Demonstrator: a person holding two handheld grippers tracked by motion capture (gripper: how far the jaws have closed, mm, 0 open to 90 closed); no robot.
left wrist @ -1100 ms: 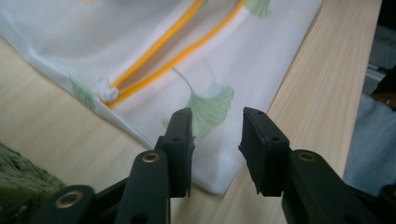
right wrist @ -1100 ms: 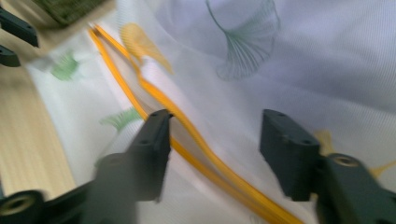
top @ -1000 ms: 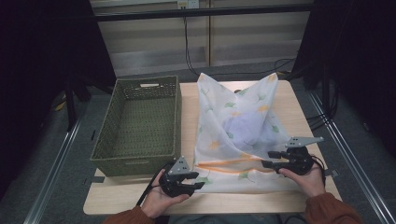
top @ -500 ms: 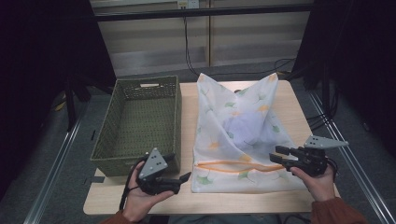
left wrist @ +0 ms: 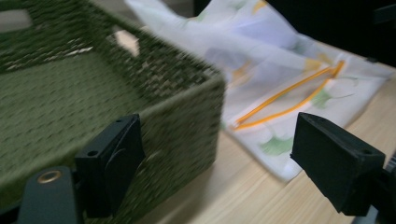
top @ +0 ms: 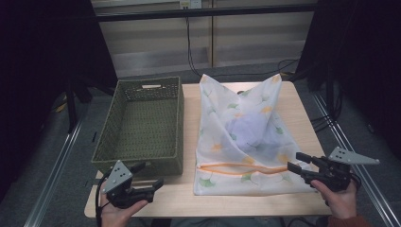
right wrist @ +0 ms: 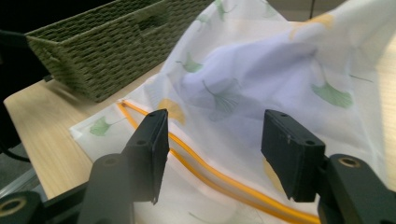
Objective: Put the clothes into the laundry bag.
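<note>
A white mesh laundry bag [top: 246, 142] printed with green and yellow leaves lies on the right half of the bench [top: 184, 198]. Its far corners are peaked up and a pale bluish garment [top: 246, 132] shows through the cloth. An orange zipper [top: 236, 166] runs across its near end. In the left gripper view the zipper's two orange edges bow apart, so it looks at least partly open. Just beside the bag, on the left, stands an empty green woven basket [top: 177, 123].

The person's left gripper [top: 142, 187] hovers at the near corner of the basket, its jaws spread wide with nothing between them. The right gripper [top: 299, 166] sits at the bag's near right corner, jaws also parted and empty, pointing along the zipper line.

The bag looks light, limp and a little slick. It will likely sag and fold wherever it is lifted, and the garment inside would slide to the low end. Thin mesh may slip from a flat pinch, so the stiffer zipper seam or a doubled corner seems the surest hold. Taking it at both ends of the seam should stop the mouth from gaping.
</note>
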